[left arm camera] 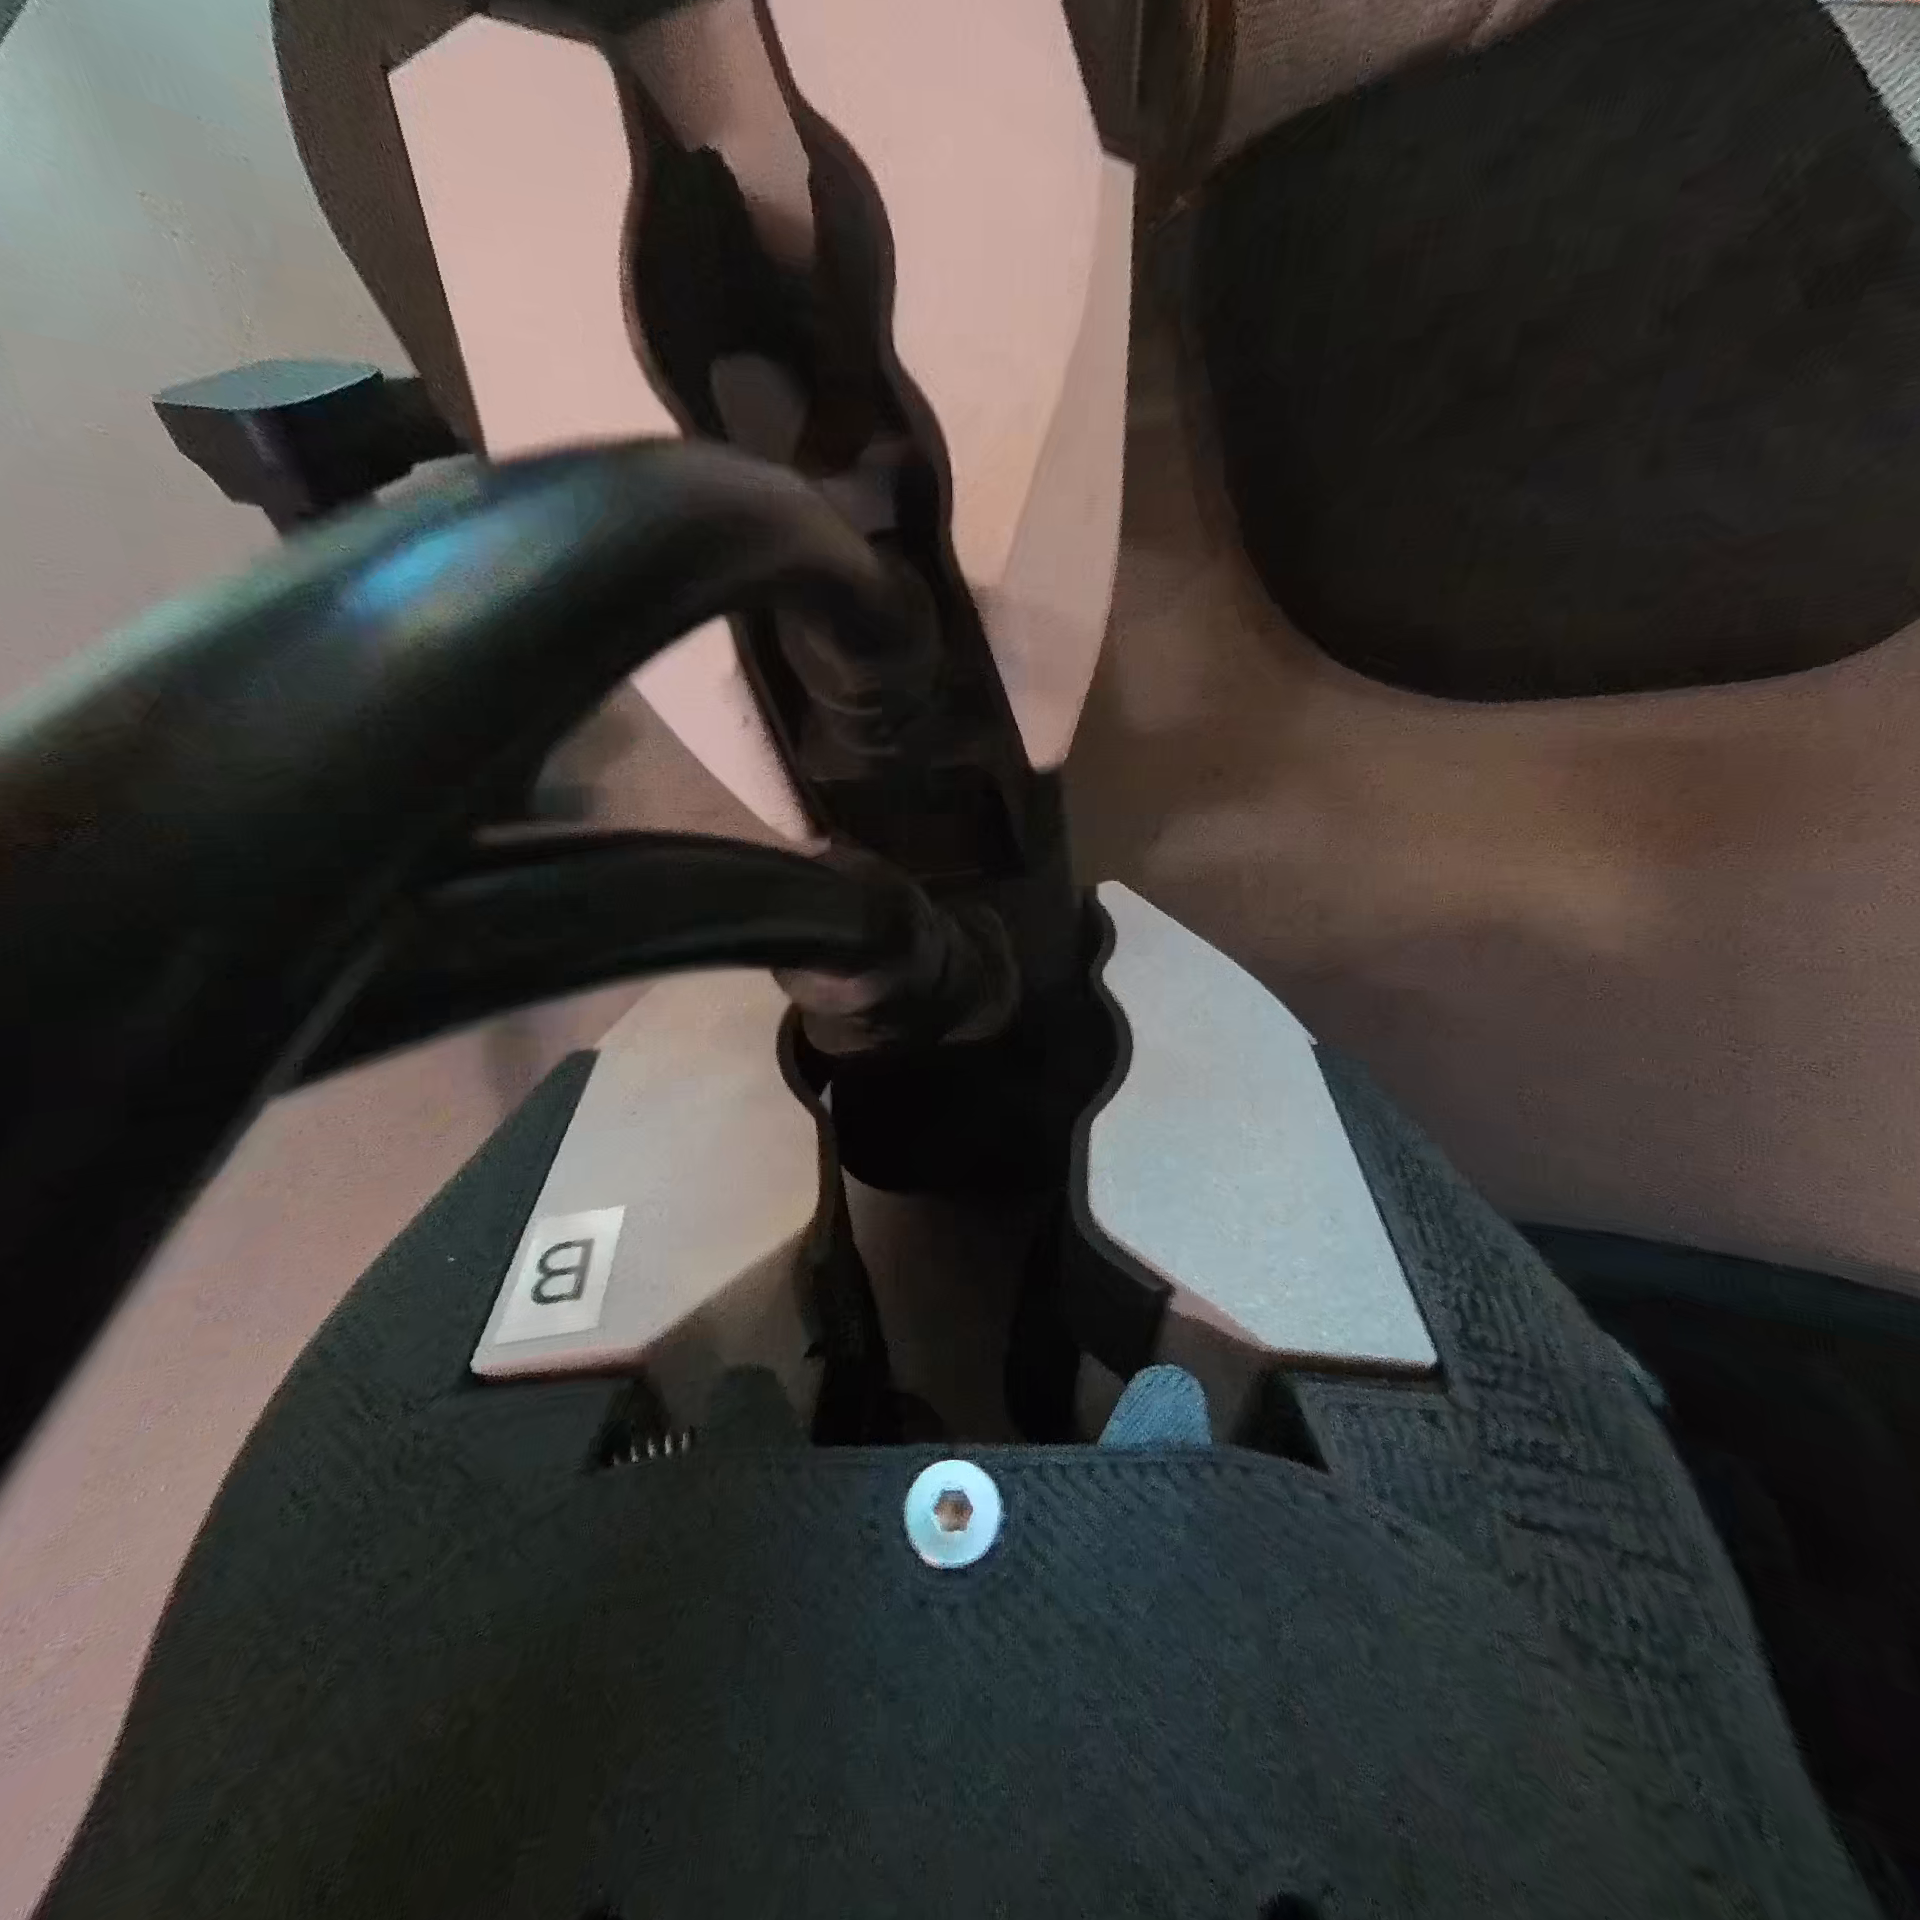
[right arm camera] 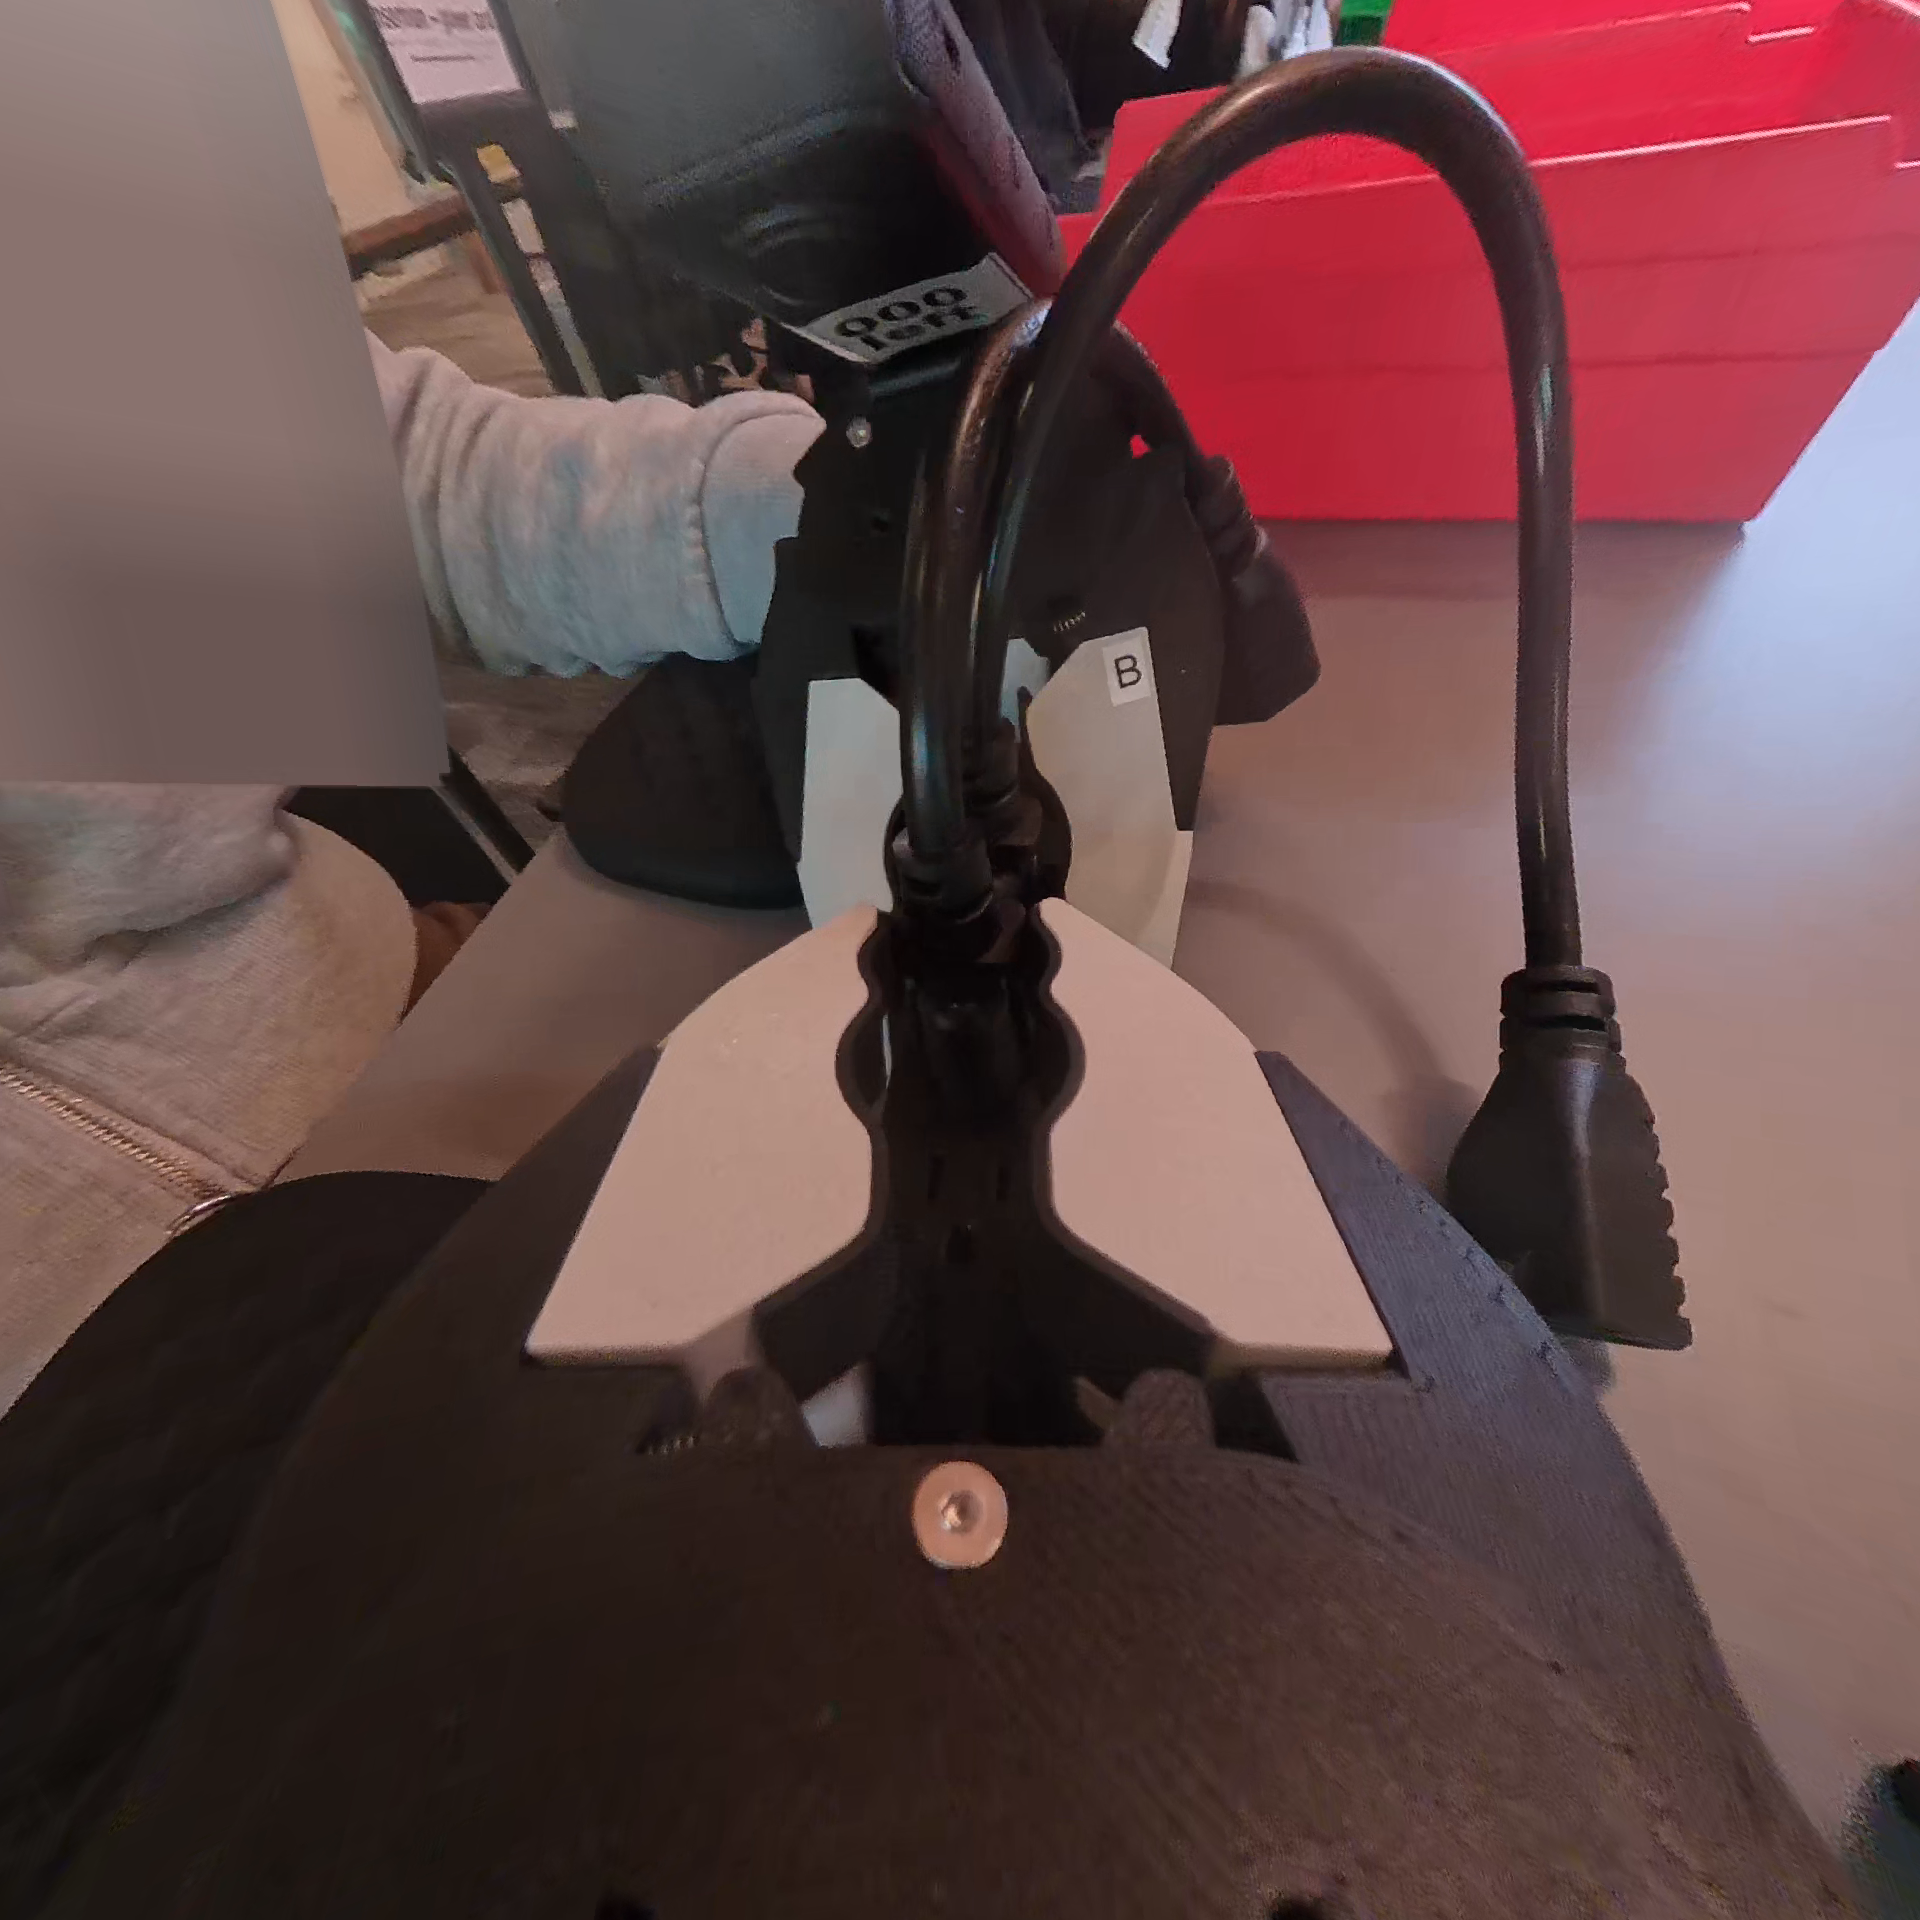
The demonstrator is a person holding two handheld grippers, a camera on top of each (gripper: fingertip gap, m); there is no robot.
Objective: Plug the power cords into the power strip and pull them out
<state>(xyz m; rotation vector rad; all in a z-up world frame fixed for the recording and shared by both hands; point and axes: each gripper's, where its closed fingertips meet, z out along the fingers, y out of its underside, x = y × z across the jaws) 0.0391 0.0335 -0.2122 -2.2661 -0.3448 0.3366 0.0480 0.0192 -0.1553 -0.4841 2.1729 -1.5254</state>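
A narrow black power strip lies between my right gripper's grey fingers, which are shut on it. Two black cords are plugged in at its far end. My left gripper faces the right one and is shut on a black plug at that end. One cord arches up and right to a loose black socket end lying on the table. The other cord's end sits behind the left gripper. In the left wrist view the cords bend left and the right gripper is close ahead.
Red plastic bins stand at the back right of the grey table. A person's grey sleeve holds the left gripper. A black rounded object sits at the table's left edge. The tips of one gripper are about 5 cm away from the tips of the other.
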